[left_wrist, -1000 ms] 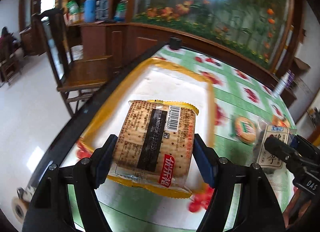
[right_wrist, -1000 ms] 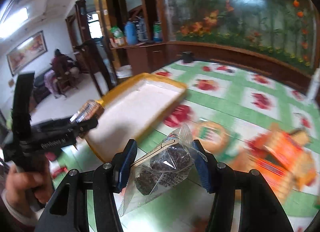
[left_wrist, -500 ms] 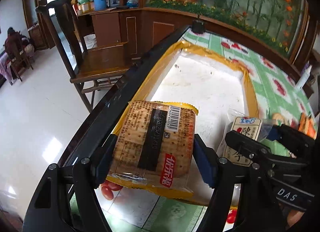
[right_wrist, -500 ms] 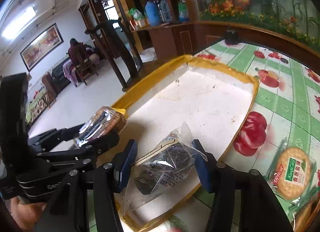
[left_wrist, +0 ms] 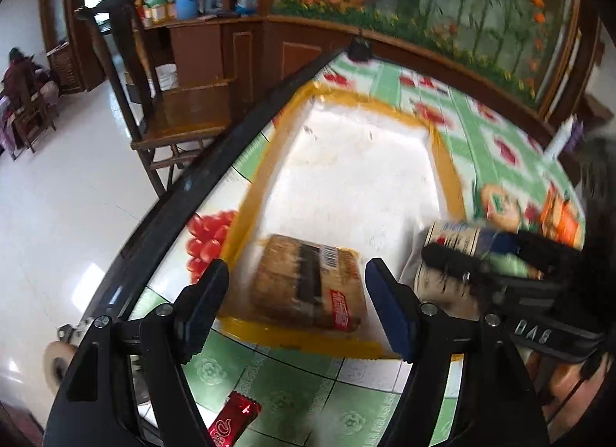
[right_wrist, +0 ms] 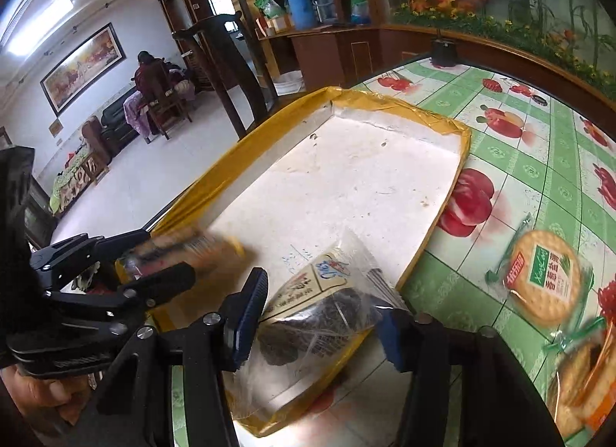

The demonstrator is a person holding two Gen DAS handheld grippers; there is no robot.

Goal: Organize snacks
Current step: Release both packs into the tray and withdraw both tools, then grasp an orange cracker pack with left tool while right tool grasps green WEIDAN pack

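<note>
Both my grippers over the yellow-rimmed tray [right_wrist: 435, 116].

My left gripper [left_wrist: 296, 302] gapes wide around nothing; the cracker pack [left_wrist: 308, 287] lies at the tray's 7 o'clock corner. My right gripper [right_wrist: 321, 316] clamps the dark-snack bag [right_wrist: 319, 312] over its 6 o'clock edge.

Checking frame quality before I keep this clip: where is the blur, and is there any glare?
Left wrist view: cracker pack and right gripper are motion-smeared; window glare on the floor. Right wrist view: dark snack bag is fairly sharp; cracker pack is smeared, and the round cracker slightly soft.
</note>
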